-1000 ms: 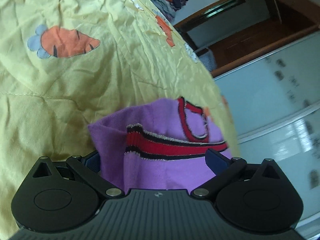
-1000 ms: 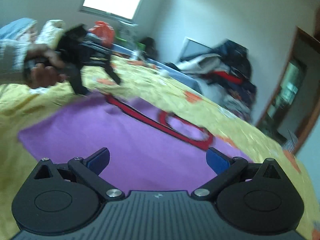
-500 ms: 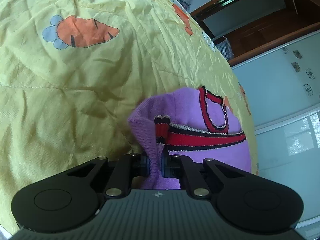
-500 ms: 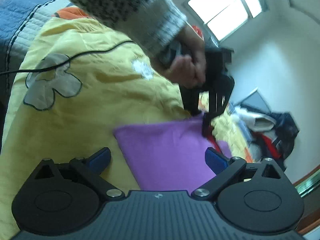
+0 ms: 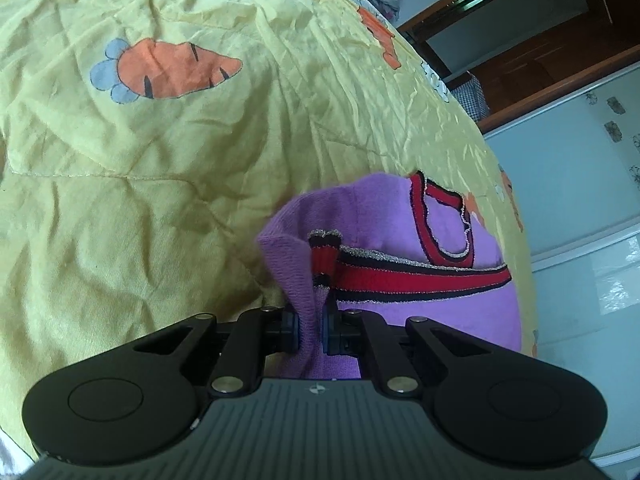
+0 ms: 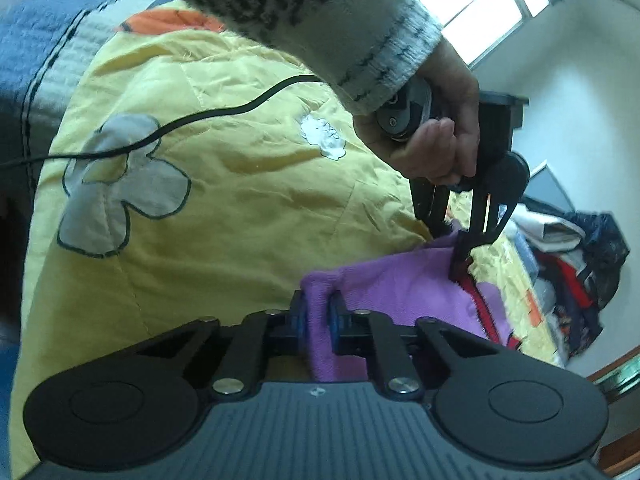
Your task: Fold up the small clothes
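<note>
A small purple knit garment (image 5: 424,292) with red and black trim lies on a yellow quilt (image 5: 160,184). My left gripper (image 5: 311,330) is shut on a bunched purple edge beside the trim. In the right wrist view the same purple garment (image 6: 404,284) stretches away from me, and my right gripper (image 6: 317,322) is shut on its near corner. Further along the garment, the left gripper (image 6: 460,268) pinches the trimmed edge, held by a hand (image 6: 436,140) in a speckled knit sleeve.
The quilt carries carrot (image 5: 168,68) and flower (image 6: 120,184) patches. A black cable (image 6: 180,120) runs across it. A pile of clothes (image 6: 576,264) sits at the bed's far side. A wooden doorway (image 5: 520,20) and a pale cabinet (image 5: 580,200) stand past the edge.
My left gripper closed on the garment's trimmed edge one second ago and still holds it. My right gripper swung round to the near corner and has now shut on it.
</note>
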The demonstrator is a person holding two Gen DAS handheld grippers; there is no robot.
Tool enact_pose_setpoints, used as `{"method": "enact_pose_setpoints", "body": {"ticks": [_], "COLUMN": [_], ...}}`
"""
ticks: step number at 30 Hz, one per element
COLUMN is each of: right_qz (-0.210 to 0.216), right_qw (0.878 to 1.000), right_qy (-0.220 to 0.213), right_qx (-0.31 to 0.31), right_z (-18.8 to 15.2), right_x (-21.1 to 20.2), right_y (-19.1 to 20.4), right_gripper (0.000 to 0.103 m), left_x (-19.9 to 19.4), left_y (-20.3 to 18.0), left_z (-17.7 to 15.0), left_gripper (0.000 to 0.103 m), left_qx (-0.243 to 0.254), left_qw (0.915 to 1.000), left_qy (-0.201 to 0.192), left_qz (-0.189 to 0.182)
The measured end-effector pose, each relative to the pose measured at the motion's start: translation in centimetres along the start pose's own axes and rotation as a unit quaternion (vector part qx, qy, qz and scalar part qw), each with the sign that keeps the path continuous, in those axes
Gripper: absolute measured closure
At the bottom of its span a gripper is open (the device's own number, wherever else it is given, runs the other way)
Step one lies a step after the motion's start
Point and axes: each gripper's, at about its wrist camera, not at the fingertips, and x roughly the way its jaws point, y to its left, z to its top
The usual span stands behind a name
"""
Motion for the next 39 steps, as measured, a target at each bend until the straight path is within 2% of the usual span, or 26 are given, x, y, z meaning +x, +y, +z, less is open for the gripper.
{"method": "enact_pose_setpoints", "body": {"ticks": [6, 9, 12, 15, 18, 22, 26, 29, 36, 39], "right_qz": [0.011, 0.031, 0.041, 0.053, 0.050, 0.031, -0.008, -0.036, -0.082, -0.103], "right_qw": [0.994, 0.978, 0.955, 0.921, 0.893, 0.862, 0.837, 0.823, 0.792, 0.775], "right_qy": [-0.037, -0.067, -0.092, -0.110, -0.117, -0.129, -0.133, -0.128, -0.112, -0.103], "right_qx": [0.101, 0.194, 0.280, 0.370, 0.433, 0.490, 0.531, 0.552, 0.594, 0.616], "right_z": [-0.5, -1.4, -3.4, -6.6, -10.1, -14.7, -18.6, -21.2, -27.0, -29.7], "right_x": [-1.4, -2.9, -4.4, -5.9, -7.2, -9.3, -11.6, -12.8, -15.5, -16.5], "right_y": [-3.6, -7.1, -10.7, -14.1, -16.2, -17.8, -18.9, -19.7, -20.0, -19.8], "right_gripper": [0.098, 0.098, 0.098, 0.098, 0.098, 0.099, 0.099, 0.099, 0.099, 0.099], "left_x": [-1.4, -2.2, -2.5, -2.0, -0.4, 2.9, 6.3, 8.8, 14.3, 16.4], "left_y": [-0.2, -1.0, -2.5, -4.4, -5.9, -8.2, -11.6, -14.7, -22.1, -25.1], "left_z": [0.0, 0.2, 0.6, 1.1, 1.3, 1.6, 1.9, 2.1, 2.0, 1.5], "left_gripper": [0.096, 0.096, 0.096, 0.096, 0.096, 0.096, 0.096, 0.096, 0.096, 0.096], "left_qx": [-0.022, -0.033, -0.040, -0.059, -0.085, -0.109, -0.107, -0.096, -0.051, -0.024], "left_qw": [0.9994, 0.9987, 0.9979, 0.9956, 0.9915, 0.9884, 0.9884, 0.9897, 0.9951, 0.9972], "left_qy": [-0.019, -0.024, -0.026, -0.030, -0.032, -0.021, -0.007, 0.002, 0.024, 0.035], "left_qz": [-0.018, -0.032, -0.044, -0.067, -0.093, -0.104, -0.107, -0.106, -0.081, -0.062]}}
